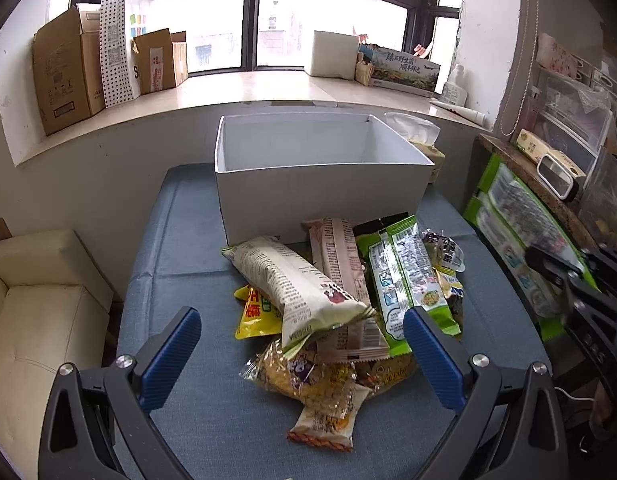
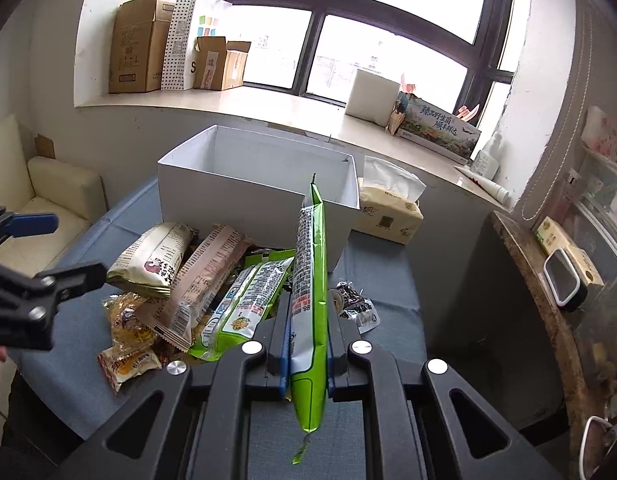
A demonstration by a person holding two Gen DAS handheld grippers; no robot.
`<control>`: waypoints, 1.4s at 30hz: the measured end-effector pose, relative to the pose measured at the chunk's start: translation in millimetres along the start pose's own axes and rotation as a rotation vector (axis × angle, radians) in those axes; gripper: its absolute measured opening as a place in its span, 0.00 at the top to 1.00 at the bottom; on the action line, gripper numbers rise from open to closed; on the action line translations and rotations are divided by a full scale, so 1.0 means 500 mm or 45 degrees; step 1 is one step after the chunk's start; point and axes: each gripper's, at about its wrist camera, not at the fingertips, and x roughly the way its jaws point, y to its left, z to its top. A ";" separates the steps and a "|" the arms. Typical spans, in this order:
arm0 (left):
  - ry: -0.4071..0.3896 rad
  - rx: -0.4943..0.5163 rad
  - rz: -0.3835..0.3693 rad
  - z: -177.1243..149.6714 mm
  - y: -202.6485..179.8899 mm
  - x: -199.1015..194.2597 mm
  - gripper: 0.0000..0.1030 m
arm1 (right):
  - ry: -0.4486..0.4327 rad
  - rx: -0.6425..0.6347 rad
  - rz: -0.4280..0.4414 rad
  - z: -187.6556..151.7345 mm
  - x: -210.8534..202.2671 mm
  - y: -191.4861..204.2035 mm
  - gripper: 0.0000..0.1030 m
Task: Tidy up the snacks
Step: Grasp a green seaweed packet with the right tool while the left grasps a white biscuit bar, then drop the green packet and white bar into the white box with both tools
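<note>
A pile of snack packets (image 1: 340, 304) lies on the blue table in front of an open white box (image 1: 320, 172). My left gripper (image 1: 302, 320) is open, low over the near side of the pile, with a cream packet (image 1: 296, 280) between its blue fingers. My right gripper (image 2: 308, 312) is shut on a green snack packet (image 2: 310, 280), held edge-on above the table, right of the pile (image 2: 196, 288) and in front of the white box (image 2: 252, 184). The held green packet shows blurred at the right in the left wrist view (image 1: 516, 232).
A tissue pack (image 2: 392, 212) sits right of the box. A small dark packet (image 2: 354, 300) lies by the right gripper. A cream sofa (image 1: 36, 320) stands left of the table, a cluttered shelf (image 2: 556, 272) right. Cardboard boxes (image 1: 68, 76) line the windowsill.
</note>
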 end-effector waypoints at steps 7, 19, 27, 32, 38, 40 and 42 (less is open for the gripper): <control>0.156 -0.078 0.111 0.044 0.012 0.178 0.00 | 0.022 0.059 0.025 -0.024 -0.011 -0.021 0.88; 0.274 -0.080 0.149 0.038 0.026 0.231 0.58 | 0.049 0.072 0.032 -0.038 -0.006 -0.023 0.88; 0.161 -0.074 0.090 0.024 0.030 0.108 0.66 | 0.037 0.063 0.066 -0.037 -0.012 -0.004 0.88; 0.036 -0.023 0.039 0.018 0.002 -0.009 0.66 | 0.037 0.087 0.097 -0.035 -0.007 -0.005 0.88; -0.088 -0.008 -0.016 0.070 -0.002 -0.091 0.66 | 0.037 0.197 0.208 -0.007 0.018 -0.042 0.88; -0.122 0.001 -0.018 0.098 0.002 -0.092 0.66 | 0.020 0.223 0.215 0.018 0.027 -0.057 0.88; -0.146 0.007 -0.019 0.134 0.007 -0.081 0.66 | -0.016 0.250 0.231 0.054 0.036 -0.076 0.88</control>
